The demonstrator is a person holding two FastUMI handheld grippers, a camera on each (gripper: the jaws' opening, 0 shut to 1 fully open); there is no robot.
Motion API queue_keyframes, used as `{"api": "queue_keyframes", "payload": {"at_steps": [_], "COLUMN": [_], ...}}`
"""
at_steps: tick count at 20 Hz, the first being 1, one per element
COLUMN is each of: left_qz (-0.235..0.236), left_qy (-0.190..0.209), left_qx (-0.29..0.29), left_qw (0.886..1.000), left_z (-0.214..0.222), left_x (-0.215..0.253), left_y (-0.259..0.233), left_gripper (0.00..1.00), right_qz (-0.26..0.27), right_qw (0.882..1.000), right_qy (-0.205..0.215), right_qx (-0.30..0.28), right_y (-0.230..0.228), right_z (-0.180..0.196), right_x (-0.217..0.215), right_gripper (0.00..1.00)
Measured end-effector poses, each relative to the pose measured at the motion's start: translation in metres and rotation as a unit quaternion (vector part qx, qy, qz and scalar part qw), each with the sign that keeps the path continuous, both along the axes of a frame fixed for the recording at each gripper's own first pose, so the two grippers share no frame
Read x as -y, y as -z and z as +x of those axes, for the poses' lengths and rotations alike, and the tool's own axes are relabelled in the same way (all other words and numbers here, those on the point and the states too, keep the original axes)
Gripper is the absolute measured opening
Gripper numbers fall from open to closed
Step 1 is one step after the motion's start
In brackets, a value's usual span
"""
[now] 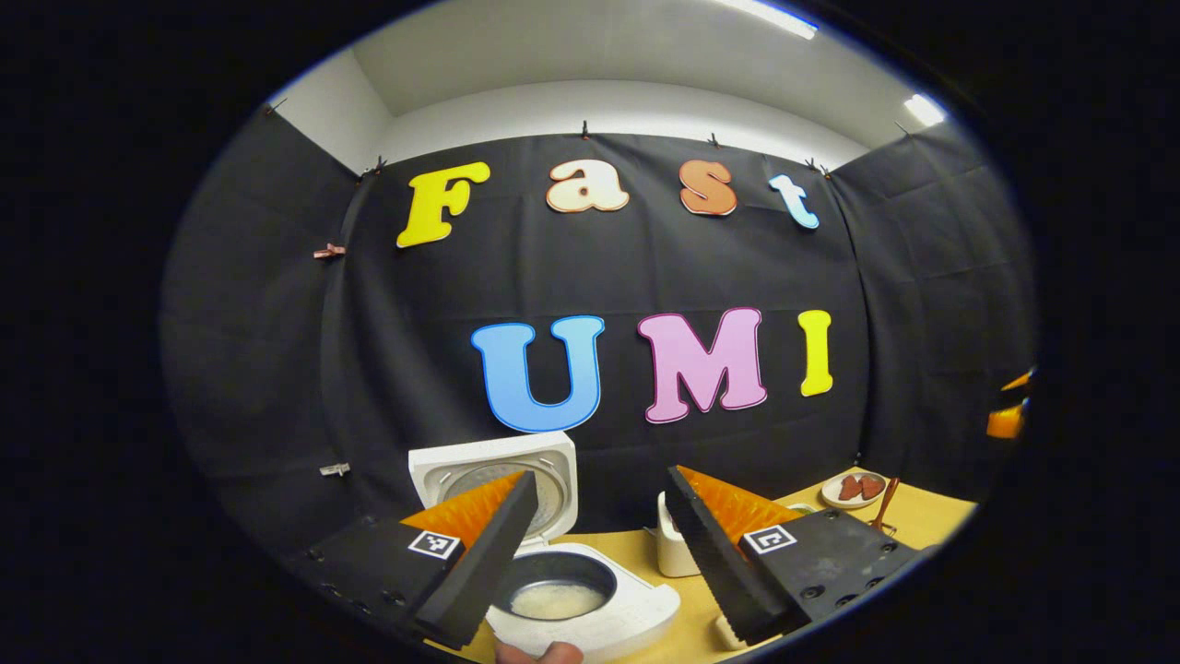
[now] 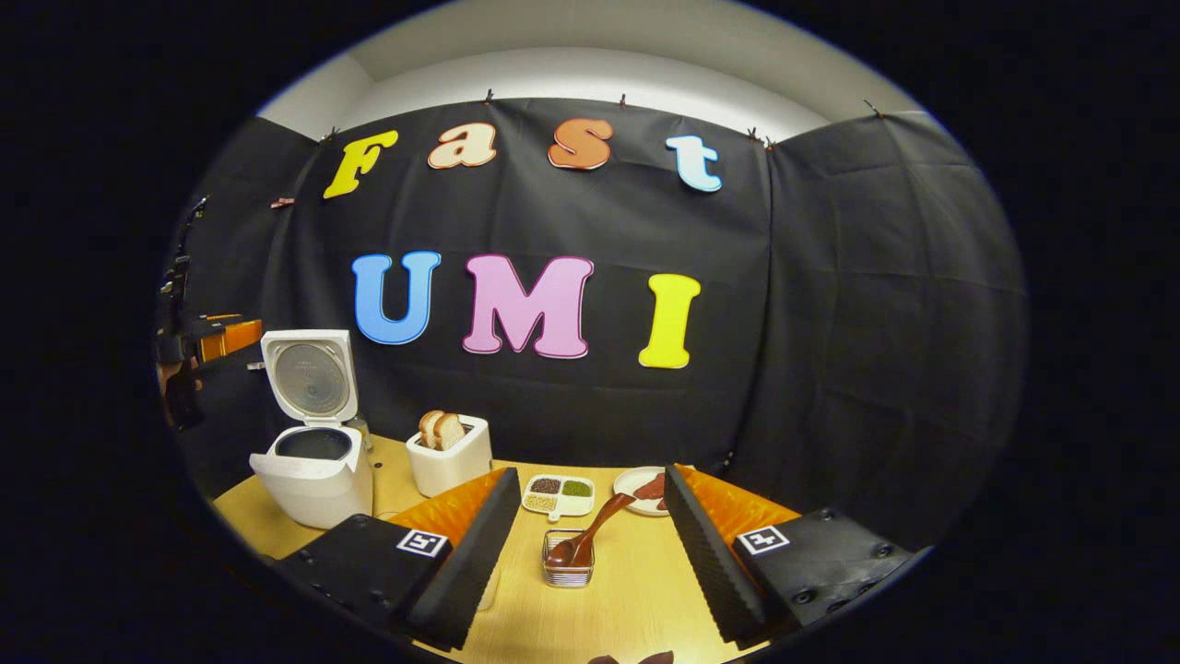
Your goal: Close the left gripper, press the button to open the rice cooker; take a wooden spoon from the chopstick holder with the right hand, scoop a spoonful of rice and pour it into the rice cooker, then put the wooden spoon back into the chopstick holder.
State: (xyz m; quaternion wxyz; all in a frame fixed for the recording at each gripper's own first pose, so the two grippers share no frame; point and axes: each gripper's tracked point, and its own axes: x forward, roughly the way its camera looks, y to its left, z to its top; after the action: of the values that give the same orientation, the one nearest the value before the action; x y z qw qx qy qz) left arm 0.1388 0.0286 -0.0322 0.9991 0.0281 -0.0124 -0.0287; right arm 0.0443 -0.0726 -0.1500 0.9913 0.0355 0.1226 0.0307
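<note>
Rice cooker (image 2: 312, 461): at lower left of the right gripper view we see it on the bench (image 2: 636, 590), lid up; we judge the button step done.
Rice: a pale layer lies in the inner pot (image 1: 556, 590), lower centre of the left gripper view.
Wooden spoon (image 2: 590, 535): it leans in the wire chopstick holder (image 2: 567, 570), lower centre, so we judge it either untaken or returned.
Left tool (image 1: 590, 544): spread wide, empty, above the cooker.
Right tool (image 2: 590, 544): spread wide, empty, framing the holder.
Unclear: the divided tray (image 2: 559, 495) holds grains we cannot identify; the toaster (image 2: 450, 456) hides the bench behind it.
</note>
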Motion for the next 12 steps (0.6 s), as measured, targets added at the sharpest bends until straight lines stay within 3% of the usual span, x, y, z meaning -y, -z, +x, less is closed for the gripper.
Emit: {"api": "queue_keyframes", "payload": {"at_steps": [4, 12], "left_qz": [-0.007, 0.019], "left_qy": [-0.033, -0.052], "left_qx": [0.003, -0.004], "left_qw": [0.999, 0.998], "left_z": [-0.025, -0.046], "left_x": [0.013, 0.042], "left_y": [-0.004, -0.01], "left_gripper": [0.96, 0.96], "right_qz": [0.017, 0.087], "right_qw": [0.999, 0.989], "right_qy": [-0.024, -0.057], "right_qx": [-0.04, -0.109], "right_y": [0.049, 0.151], "right_z": [0.03, 0.084], "right_x": [0.012, 0.016], "right_gripper": [0.98, 0.97]}}
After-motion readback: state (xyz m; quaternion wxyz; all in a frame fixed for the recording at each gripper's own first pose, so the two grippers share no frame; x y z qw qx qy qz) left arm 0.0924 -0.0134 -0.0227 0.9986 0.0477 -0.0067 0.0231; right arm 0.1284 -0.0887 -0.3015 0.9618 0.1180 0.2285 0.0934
